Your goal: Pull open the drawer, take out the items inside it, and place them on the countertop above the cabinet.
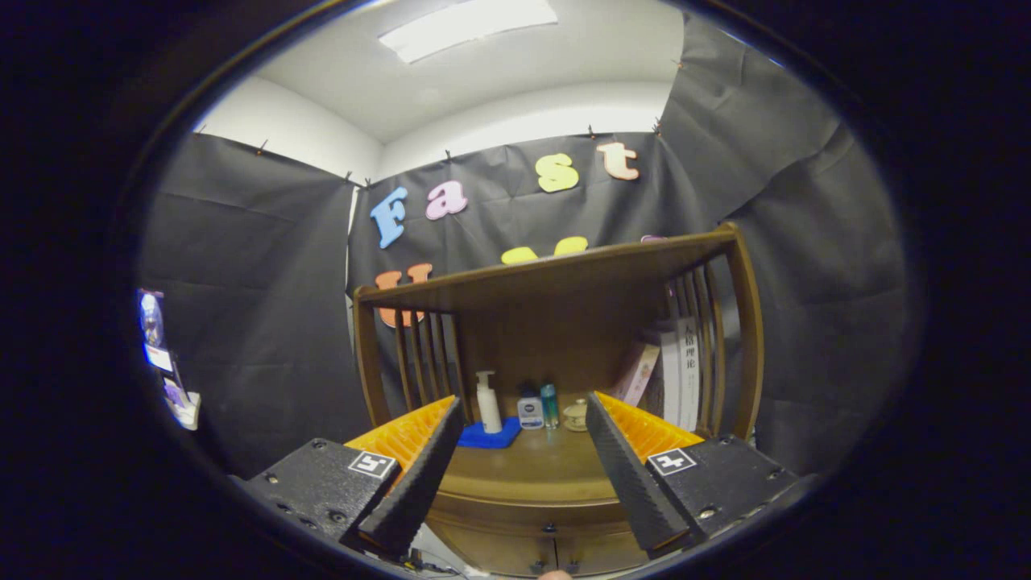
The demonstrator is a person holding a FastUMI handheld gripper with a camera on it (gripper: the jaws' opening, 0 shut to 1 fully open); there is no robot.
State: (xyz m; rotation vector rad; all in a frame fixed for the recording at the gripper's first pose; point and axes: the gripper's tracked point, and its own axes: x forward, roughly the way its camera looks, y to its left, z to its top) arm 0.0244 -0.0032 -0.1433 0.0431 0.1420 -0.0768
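Wooden cabinet (pixel 556 338) with shut drawer (pixel 548 515) just ahead, below the wide-open, empty claw (pixel 523 415).

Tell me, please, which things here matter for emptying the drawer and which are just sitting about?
Job: open, empty gripper; cabinet drawer front, closed; countertop.
Lying about: pump bottle, blue cloth, small bottles, little jar, books.

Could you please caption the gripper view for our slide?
Open gripper facing a brown wooden cabinet, its drawer shut, white pump bottle on the countertop.
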